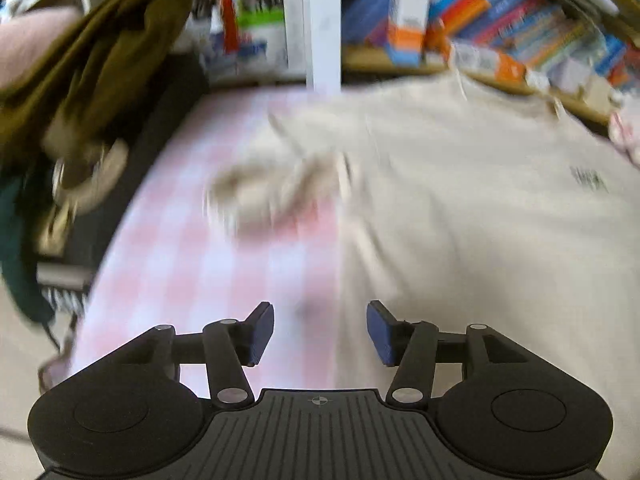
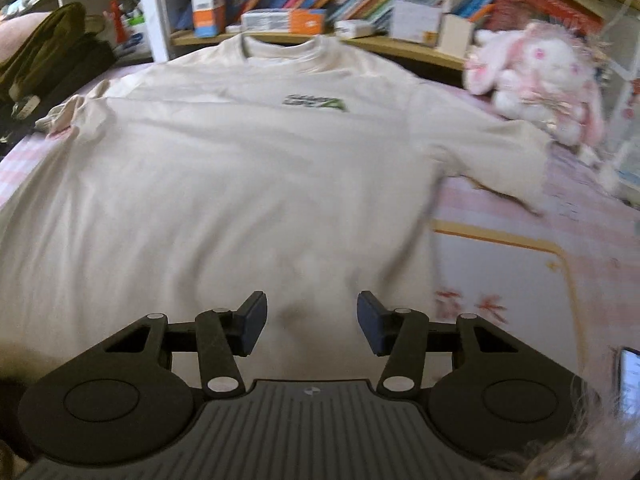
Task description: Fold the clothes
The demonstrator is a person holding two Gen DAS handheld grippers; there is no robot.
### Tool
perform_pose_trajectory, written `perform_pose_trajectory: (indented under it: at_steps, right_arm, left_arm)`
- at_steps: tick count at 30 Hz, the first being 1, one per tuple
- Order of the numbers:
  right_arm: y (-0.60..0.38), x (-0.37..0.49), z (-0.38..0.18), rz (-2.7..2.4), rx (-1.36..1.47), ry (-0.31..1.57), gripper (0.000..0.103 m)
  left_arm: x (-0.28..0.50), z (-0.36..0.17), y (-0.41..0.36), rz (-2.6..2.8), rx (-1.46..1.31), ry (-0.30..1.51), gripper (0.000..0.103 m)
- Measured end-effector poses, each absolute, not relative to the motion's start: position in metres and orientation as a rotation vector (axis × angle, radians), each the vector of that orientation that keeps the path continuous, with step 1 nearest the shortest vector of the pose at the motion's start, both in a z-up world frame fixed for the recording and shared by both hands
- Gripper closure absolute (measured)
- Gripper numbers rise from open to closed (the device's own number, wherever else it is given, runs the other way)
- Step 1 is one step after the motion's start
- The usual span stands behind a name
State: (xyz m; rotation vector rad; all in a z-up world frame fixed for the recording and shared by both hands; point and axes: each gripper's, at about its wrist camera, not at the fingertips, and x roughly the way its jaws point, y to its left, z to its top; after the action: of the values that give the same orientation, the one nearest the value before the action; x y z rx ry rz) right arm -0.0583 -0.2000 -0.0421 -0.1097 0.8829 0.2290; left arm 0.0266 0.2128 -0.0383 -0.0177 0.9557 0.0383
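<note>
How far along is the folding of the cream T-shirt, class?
Done: the cream short-sleeved T-shirt lies spread front-up on the pink checked bedcover. In hand: nothing; the left gripper and right gripper are both open. Left: every fold, since both sleeves lie out sideways.

Front: cream T-shirt spread flat, open room above.
Right: plush rabbit near the sleeve, phone at the near edge.
Left: olive garment pile crowding the bed edge.
Back: bookshelf just behind the collar.
</note>
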Motion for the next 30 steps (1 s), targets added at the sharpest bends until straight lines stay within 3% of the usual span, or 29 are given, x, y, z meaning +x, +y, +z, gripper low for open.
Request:
perform_pose_trajectory:
  at_steps: [8, 10, 12, 15, 16, 17, 24, 30]
  right_arm:
    - [-0.241, -0.089, -0.045, 0.225, -0.072, 0.927, 0.052]
    - [-0.250, -0.095, -0.047, 0.221, -0.055, 0.934, 0.052]
    - [-0.257, -0.097, -0.052, 0.216, -0.027, 0.955, 0.054]
    - [-0.259, -0.101, -0.054, 0.240, -0.031, 0.960, 0.067]
    - [-0.257, -0.102, -0.054, 0.252, -0.047, 0.957, 0.088]
    - [-0.257, -0.101, -0.054, 0.262, -0.041, 0.957, 0.100]
    - [-0.242, -0.098, -0.051, 0.404, 0.099, 0.989, 0.100]
    - [-0.246, -0.107, -0.048, 0.311, 0.006, 0.982, 0.100]
  left_arm:
    - [-0.041, -0.054, 0.210, 0.156, -0.106, 0.960, 0.055]
    - [-0.052, -0.054, 0.206, 0.156, -0.117, 0.961, 0.065]
    - [-0.063, -0.051, 0.199, 0.142, -0.127, 0.968, 0.101]
    - [-0.080, -0.048, 0.190, 0.121, -0.141, 0.978, 0.102]
    - [-0.085, -0.047, 0.187, 0.114, -0.146, 0.981, 0.102]
    - [-0.091, -0.046, 0.184, 0.106, -0.151, 0.984, 0.102]
    - [-0.118, -0.041, 0.171, 0.088, -0.169, 1.042, 0.101]
    - [-0.108, -0.037, 0.172, -0.040, -0.110, 1.078, 0.095]
